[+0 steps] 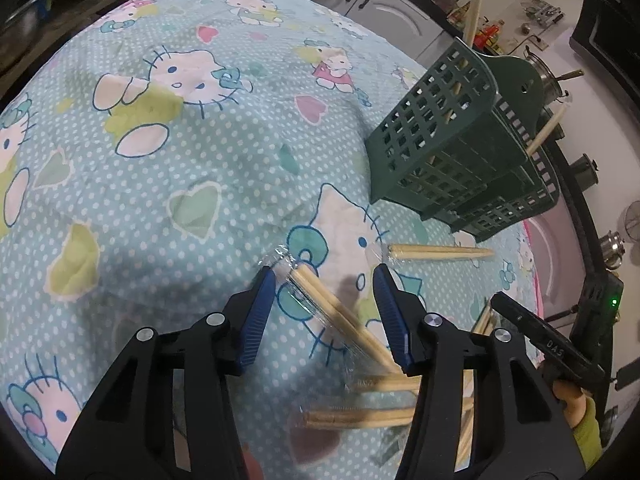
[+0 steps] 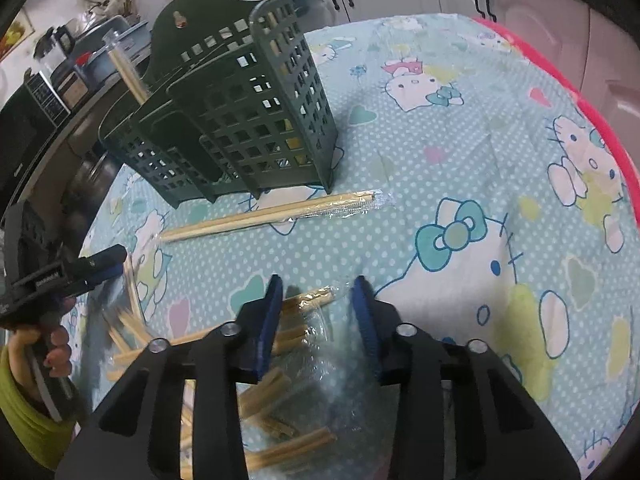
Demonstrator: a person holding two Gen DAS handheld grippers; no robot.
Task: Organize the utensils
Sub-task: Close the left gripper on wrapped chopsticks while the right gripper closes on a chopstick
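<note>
Cotton cloth [image 1: 168,168], pale teal with white dots and a cartoon cat print, covered the whole work surface in both views. On it, toward the far side, I noted a dark green lattice utensil holder [image 1: 452,140] standing upright, with several wooden sticks [image 1: 476,4] rising out of its compartments. Just in front of the holder lay one wrapped pair of chopsticks [image 2: 280,214], flat on the cloth and apart from the holder's base.

Nearer to me was a loose pile of wrapped chopsticks [image 2: 280,420], crossing one another in clear plastic sleeves.

My left gripper [image 1: 326,292] hovered over the pile's edge with its blue-padded fingers spread wide; one wrapped pair [image 1: 332,304] ran diagonally between them, and the left pad appeared to touch the wrapper's end, but I recorded no grip. My right gripper [image 2: 316,312] was likewise parted wide above the pile, with a wrapped pair's end [image 2: 312,298] lying between the fingers, not clamped. Each gripper was visible at the edge of the other's view.
</note>
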